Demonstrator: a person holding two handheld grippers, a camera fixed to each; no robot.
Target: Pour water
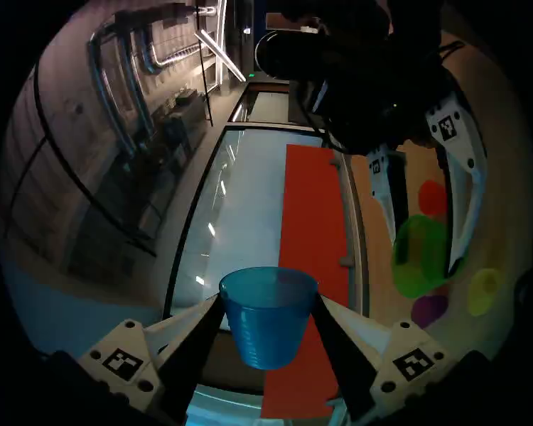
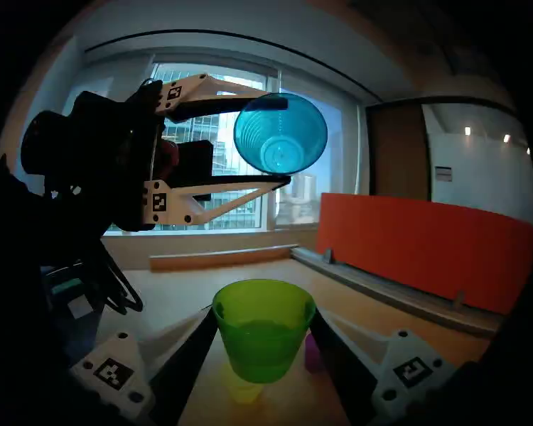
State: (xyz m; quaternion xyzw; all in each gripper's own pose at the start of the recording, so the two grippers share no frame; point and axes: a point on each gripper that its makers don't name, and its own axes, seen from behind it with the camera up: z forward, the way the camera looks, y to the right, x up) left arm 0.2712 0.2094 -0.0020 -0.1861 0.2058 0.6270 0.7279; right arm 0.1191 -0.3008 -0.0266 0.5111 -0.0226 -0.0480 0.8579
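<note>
My left gripper (image 1: 268, 319) is shut on a blue plastic cup (image 1: 268, 325), one finger pressing on each side. In the right gripper view the same blue cup (image 2: 281, 133) lies tipped on its side in the left gripper (image 2: 282, 142), high above the table, its mouth turned toward the camera. No stream of water shows. My right gripper (image 2: 264, 334) is shut on a translucent green cup (image 2: 264, 330) held upright just above the table, with a darker level line inside. The left gripper view shows the green cup (image 1: 421, 255) between the right gripper's (image 1: 426, 257) white fingers.
A wooden table (image 2: 352, 302) lies below, bearing round coloured patches: yellow (image 1: 483, 291), purple (image 1: 428, 309) and red (image 1: 431, 197). An orange partition panel (image 2: 423, 241) runs along the table's edge. A large window (image 2: 217, 142) is behind. A person's dark sleeve (image 2: 25, 234) is at left.
</note>
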